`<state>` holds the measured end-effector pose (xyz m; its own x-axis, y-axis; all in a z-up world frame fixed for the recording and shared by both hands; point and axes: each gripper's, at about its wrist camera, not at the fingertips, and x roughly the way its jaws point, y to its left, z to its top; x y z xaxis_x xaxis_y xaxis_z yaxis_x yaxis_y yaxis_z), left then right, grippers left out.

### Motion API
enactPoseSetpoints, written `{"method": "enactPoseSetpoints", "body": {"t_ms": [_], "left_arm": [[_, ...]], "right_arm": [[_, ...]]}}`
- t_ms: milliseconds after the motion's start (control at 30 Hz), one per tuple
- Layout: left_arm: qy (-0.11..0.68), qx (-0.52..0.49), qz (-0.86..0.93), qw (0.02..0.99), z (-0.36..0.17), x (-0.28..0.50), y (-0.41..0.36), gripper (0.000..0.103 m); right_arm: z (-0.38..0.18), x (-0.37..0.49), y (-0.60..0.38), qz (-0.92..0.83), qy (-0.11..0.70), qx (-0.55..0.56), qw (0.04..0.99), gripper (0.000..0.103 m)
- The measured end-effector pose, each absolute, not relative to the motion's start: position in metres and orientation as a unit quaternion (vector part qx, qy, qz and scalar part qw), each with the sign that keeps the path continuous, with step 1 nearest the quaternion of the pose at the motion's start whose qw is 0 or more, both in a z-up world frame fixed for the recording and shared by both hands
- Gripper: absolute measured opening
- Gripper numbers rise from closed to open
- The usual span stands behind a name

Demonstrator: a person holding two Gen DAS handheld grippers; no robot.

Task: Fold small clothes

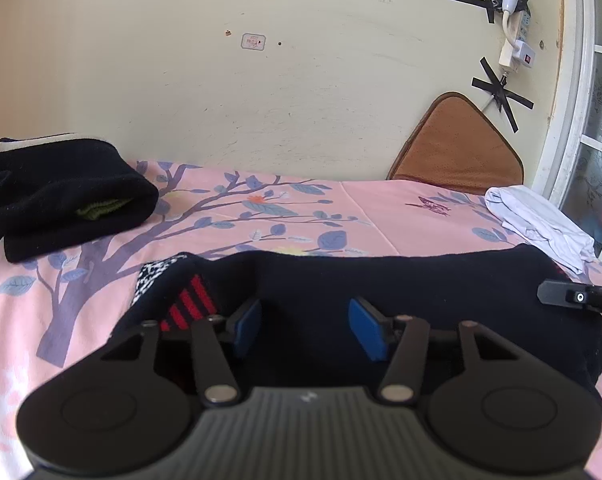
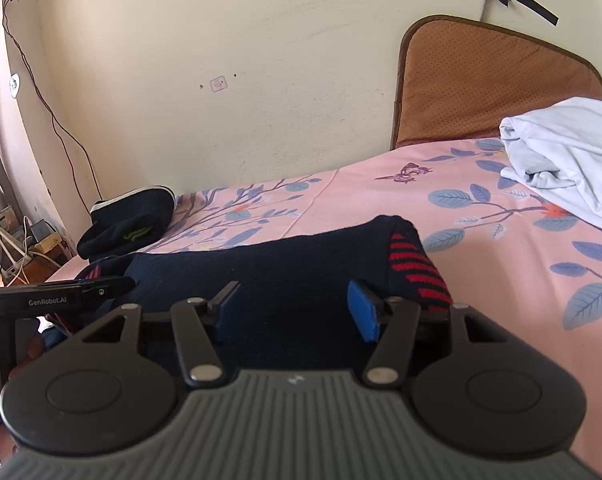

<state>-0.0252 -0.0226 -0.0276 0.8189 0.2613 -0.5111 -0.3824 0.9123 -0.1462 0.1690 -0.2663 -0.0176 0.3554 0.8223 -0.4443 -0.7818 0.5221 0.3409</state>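
A dark navy knitted garment with red stripes and a black-and-white speckled patch lies folded on the pink floral bedsheet. My left gripper is open, its blue pads low over the garment's near edge. The garment also shows in the right wrist view, red stripes at its right end. My right gripper is open over it, with nothing between the pads. The right gripper's tip shows at the right edge of the left wrist view; the left gripper's side shows at the left of the right wrist view.
A folded black garment with green inside lies at the bed's far left by the wall. A crumpled white garment lies at the far right. A brown cushion leans on the wall. Cables and a power strip are beyond the bed's left end.
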Motion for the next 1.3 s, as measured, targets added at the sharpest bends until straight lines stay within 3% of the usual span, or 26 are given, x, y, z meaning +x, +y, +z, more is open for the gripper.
{"method": "enactPoseSetpoints", "body": {"t_ms": [700,867,1300], "left_arm": [[0.246,-0.123,0.170,0.946,-0.0274,-0.0256,-0.0251,0.054],[0.238,-0.126,0.153,0.951,-0.0278,-0.0279,-0.0263,0.067],[0.241,-0.117,0.154,0.951,-0.0274,-0.0279,-0.0282,0.068]], "right_arm": [[-0.0169,0.1703,-0.2689,0.492,0.291,0.045,0.819,0.064],[-0.0168,0.1696,-0.2686,0.492,0.291,0.045,0.819,0.064],[-0.0171,0.1711,-0.2691,0.493,0.291,0.045,0.818,0.064]]}}
